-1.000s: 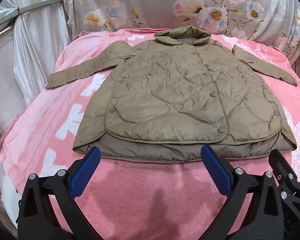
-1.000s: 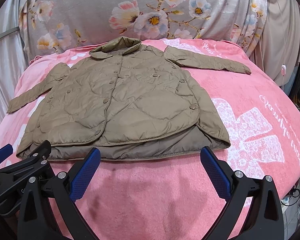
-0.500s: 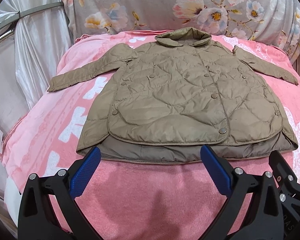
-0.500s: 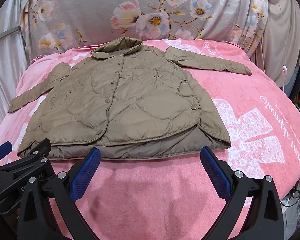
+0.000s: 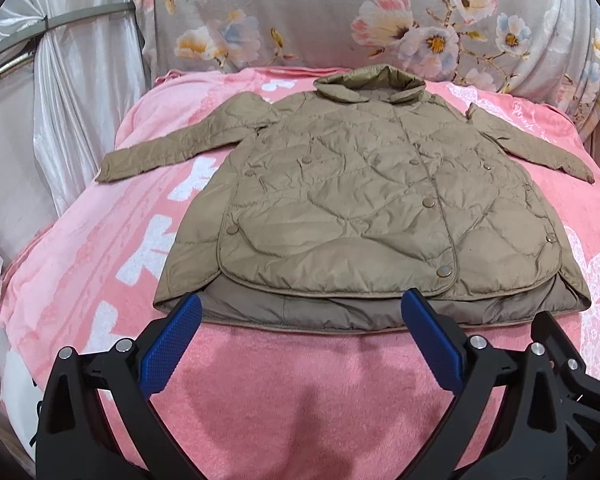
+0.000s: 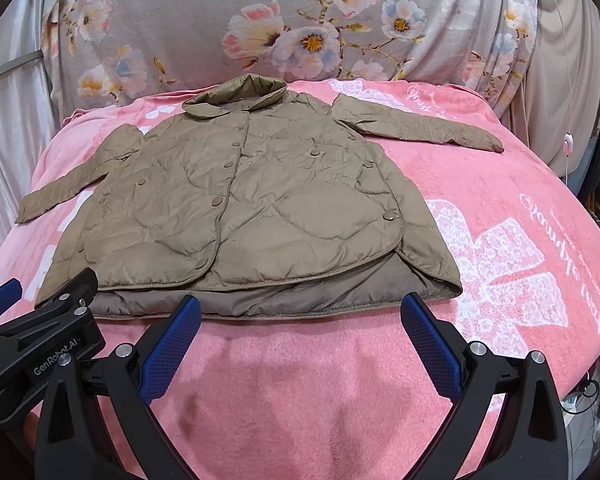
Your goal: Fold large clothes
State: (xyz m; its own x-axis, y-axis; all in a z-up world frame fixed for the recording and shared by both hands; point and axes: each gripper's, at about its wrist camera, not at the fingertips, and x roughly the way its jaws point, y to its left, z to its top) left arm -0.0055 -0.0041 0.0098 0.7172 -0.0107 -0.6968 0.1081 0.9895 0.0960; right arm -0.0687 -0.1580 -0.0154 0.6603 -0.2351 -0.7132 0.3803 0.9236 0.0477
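Left wrist view: puffy tan quilted snap-button jacket [image 5: 364, 208] lies flat on fuzzy pink blanket [image 5: 300, 392], hem just ahead of the spread, empty left gripper [image 5: 300, 336]; right gripper [image 6: 300, 336] likewise spread.

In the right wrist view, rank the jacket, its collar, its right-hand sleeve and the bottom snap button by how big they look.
Largest to smallest:
1. jacket
2. sleeve
3. collar, looking not much smaller than the sleeve, and both lie far from the camera
4. snap button
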